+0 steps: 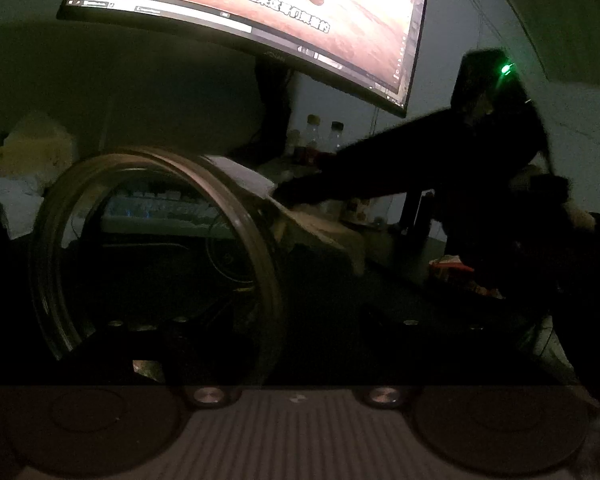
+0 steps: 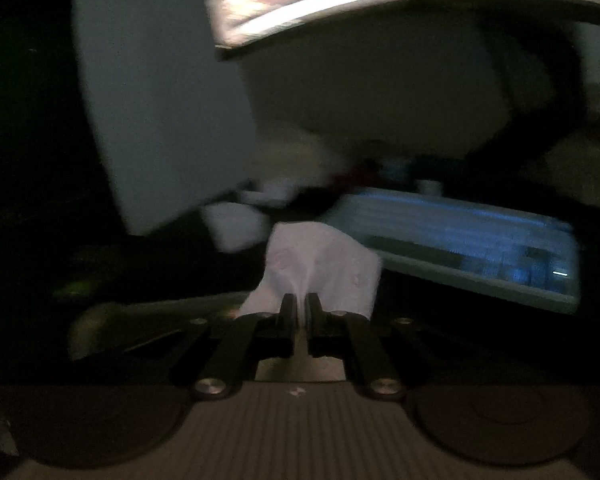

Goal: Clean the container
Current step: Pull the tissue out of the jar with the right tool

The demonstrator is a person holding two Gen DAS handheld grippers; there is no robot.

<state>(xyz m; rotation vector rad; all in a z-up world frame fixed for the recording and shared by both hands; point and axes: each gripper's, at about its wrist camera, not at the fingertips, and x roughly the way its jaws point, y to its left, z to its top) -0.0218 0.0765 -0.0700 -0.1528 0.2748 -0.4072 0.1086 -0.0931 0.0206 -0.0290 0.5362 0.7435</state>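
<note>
Pinching a crumpled white paper tissue point(image 2: 320, 268), the right gripper point(image 2: 299, 308) has its black fingers almost closed on it. A round clear glass container point(image 1: 156, 256) fills the left camera's view, close up, mouth toward the camera, nothing seen inside. It is too dark to tell if the left gripper's fingers are open or closed. A bright curved monitor point(image 1: 260, 12) glows above.
</note>
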